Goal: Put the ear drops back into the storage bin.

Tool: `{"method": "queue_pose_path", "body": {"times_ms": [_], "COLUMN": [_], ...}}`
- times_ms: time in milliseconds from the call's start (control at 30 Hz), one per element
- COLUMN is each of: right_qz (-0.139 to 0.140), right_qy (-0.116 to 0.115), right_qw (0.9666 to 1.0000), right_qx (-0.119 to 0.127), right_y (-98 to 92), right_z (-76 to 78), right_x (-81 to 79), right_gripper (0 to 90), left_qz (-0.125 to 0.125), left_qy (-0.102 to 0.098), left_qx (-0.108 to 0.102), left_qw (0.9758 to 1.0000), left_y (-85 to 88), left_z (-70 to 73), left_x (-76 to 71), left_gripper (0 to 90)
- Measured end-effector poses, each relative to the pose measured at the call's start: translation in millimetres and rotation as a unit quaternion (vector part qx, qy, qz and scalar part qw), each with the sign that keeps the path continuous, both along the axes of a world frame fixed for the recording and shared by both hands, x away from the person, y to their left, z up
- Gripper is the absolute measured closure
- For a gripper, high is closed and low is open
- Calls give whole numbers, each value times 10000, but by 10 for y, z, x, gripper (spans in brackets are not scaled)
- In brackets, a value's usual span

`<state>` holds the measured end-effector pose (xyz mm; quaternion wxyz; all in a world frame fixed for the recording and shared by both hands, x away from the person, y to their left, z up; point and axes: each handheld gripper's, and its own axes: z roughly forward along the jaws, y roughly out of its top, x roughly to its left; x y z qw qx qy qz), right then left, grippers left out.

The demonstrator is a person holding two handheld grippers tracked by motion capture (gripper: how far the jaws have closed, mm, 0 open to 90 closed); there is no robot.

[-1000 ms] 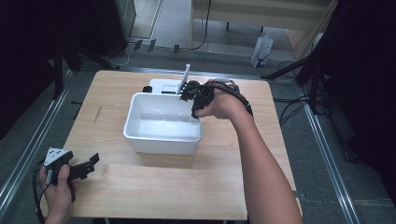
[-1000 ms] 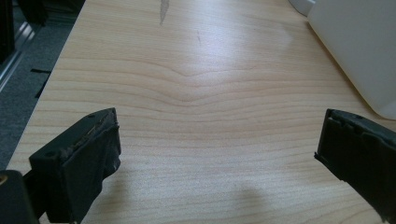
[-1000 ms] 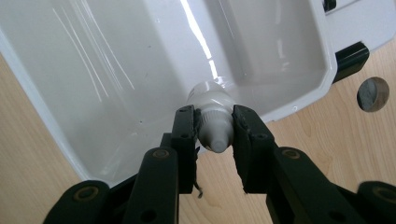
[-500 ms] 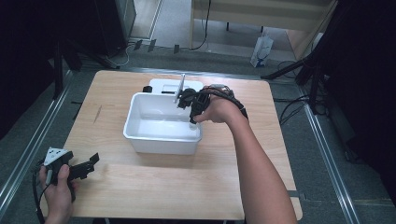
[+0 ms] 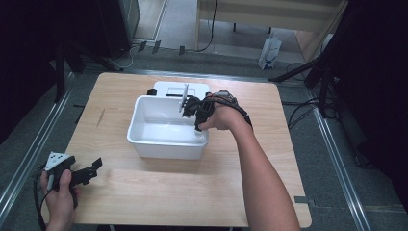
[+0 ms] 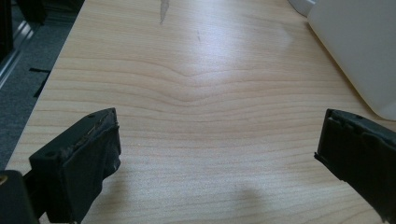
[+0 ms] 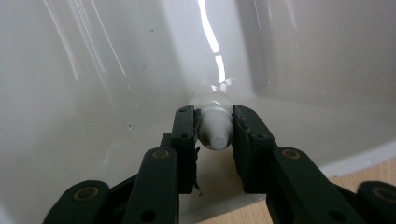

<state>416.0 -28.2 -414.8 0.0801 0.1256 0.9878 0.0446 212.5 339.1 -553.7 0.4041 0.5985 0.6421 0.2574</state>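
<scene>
**One small capped item, held inside a white tub**

One item, white or pale grey, rounded, with a short cylindrical cap end: a small plastic bottle or tube [image 7: 214, 130], exact kind not determinable. Location: within the white tub [image 5: 144, 139], low against an inner wall, at the tub's right end as the high view has it. The tub stands on the tabletop [image 5: 144, 202] toward its far edge, slightly left of centre, with a flat white object [image 5: 178, 88] just behind it.

Right claw [image 7: 214, 133]: pinching the bottle at the cap end, one jaw on each side, cap pointing back toward the camera. A thin pale upright piece [image 5: 184, 97] shows in the high view beside the right claw; whether it belongs to the item cannot be told.

Left claw [image 6: 217, 154]: spread wide, holding nothing, above bare wood at the near left corner of the tabletop, apart from the tub.

Handling, as judged: light; stiff at the cap, possibly yielding at the body. Smooth plastic, likely slippery, and round, so liable to twist between flat pads. Not fragile. Best hold: across the cap or neck, as now, squarely and with moderate pressure. The tub's glossy walls offer little friction.
</scene>
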Motion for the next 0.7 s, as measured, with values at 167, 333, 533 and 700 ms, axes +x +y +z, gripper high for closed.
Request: {"method": "queue_pose_path", "body": {"times_ms": [167,333,533,700], "right_qz": [42,41,23,2], "right_qy": [11,108,128,200], "right_qw": [9999,9997,9995,9996], "right_qx": [-97,-204,-283,-179], "right_y": [19,44,67,76], "right_z": [-93,-167,-230,-213], "right_x": [-1,7,24,11], "right_gripper": [718,717,718,630], "left_qz": [-4,-14,-21,-19], "left_qy": [-1,17,13,8], "left_qx": [-12,7,4,-17], "left_qw": [10000,10000,10000,10000], "left_y": [2,2,4,4], "left_z": [0,1,1,1], "left_x": [-2,-1,-1,-2], "left_gripper": [4,4,4,4]}}
